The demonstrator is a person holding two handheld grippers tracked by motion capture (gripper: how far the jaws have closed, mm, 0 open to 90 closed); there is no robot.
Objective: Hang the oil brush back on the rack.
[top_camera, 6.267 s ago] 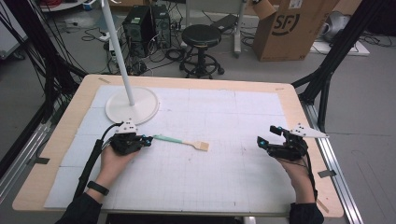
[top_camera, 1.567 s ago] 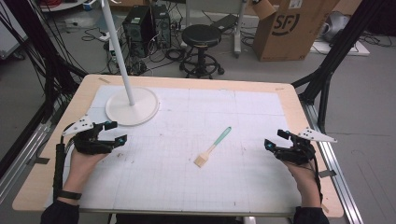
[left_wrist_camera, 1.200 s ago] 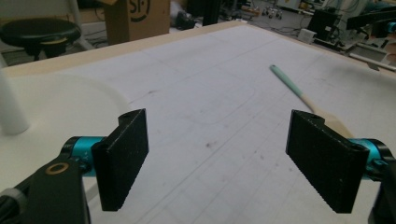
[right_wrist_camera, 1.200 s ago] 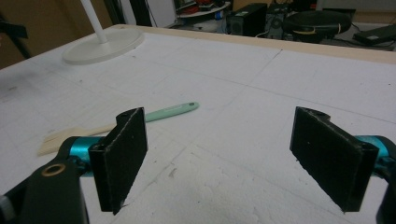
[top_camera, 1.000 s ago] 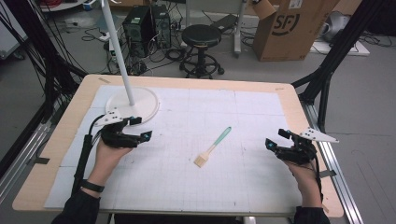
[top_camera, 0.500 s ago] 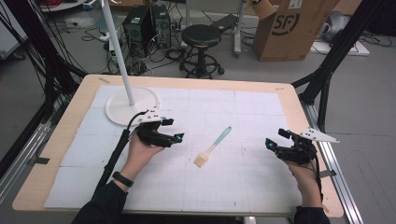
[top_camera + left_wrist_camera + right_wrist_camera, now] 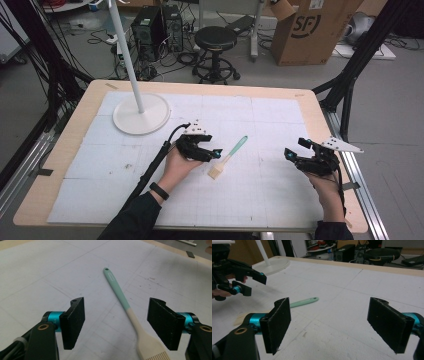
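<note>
A brush [image 7: 229,156] with a mint-green handle and a cream head lies slanted on the white gridded mat [image 7: 260,120] near the table's middle. My left gripper [image 7: 215,152] hovers just left of the brush, open. In the left gripper view the brush [image 7: 125,305] runs between the spread jaws of my left gripper [image 7: 116,325], its cream head close to the right jaw; nothing is gripped. My right gripper [image 7: 294,155] rests at the mat's right side, open and empty. The right gripper view shows my right gripper [image 7: 329,325], the green handle [image 7: 303,301] and the left gripper [image 7: 242,277] beyond it.
A white lamp base [image 7: 141,114] with a thin upright pole [image 7: 125,50] stands at the mat's back left. The wooden table rim [image 7: 320,120] frames the mat. A stool [image 7: 215,42] and a cardboard box [image 7: 312,27] stand on the floor beyond the table.
My left gripper has swept right from the table's left side to just beside the brush. The brush and my right gripper have stayed put over the last second.
</note>
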